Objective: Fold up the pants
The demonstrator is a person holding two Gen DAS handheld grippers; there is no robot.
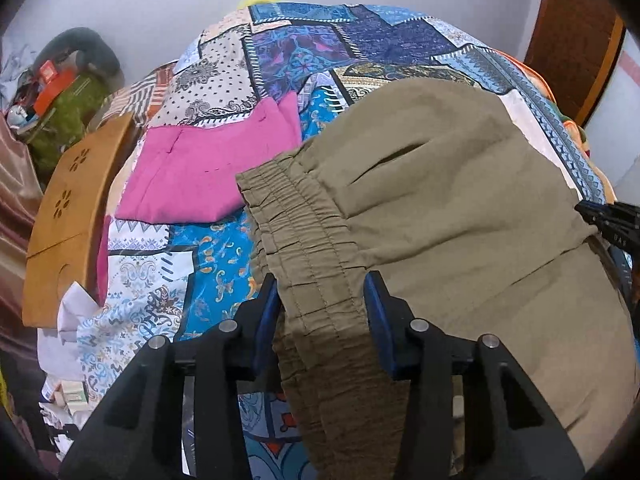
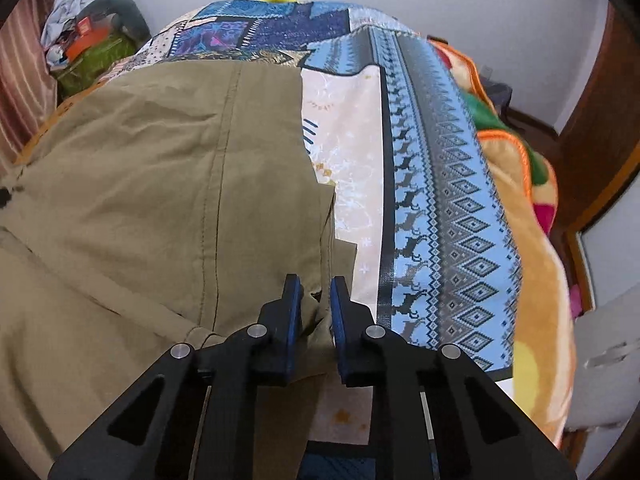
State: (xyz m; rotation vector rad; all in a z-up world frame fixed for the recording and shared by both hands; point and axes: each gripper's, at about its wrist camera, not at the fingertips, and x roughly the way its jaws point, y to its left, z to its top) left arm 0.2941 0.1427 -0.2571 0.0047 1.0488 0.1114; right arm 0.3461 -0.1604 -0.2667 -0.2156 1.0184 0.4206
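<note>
Olive-khaki pants (image 1: 460, 184) lie spread on a patchwork-patterned bed sheet (image 1: 312, 48). In the left wrist view my left gripper (image 1: 322, 292) is shut on the bunched elastic waistband (image 1: 304, 232), which fills the gap between the blue pads. The tip of my right gripper (image 1: 608, 224) shows at the pants' right edge. In the right wrist view the pants (image 2: 140, 160) cover the left half, with a long seam running down them. There my right gripper (image 2: 314, 292) stands nearly closed, pinching a fold of the fabric's right edge.
A folded pink garment (image 1: 208, 172) lies on the bed left of the pants. A wooden lap table (image 1: 68, 208) leans at the bed's left edge, beside a green bag (image 1: 68, 120) of clutter. An orange-trimmed blanket (image 2: 532, 216) borders the sheet (image 2: 440, 200) on the right; a brown door (image 1: 572, 32) stands beyond.
</note>
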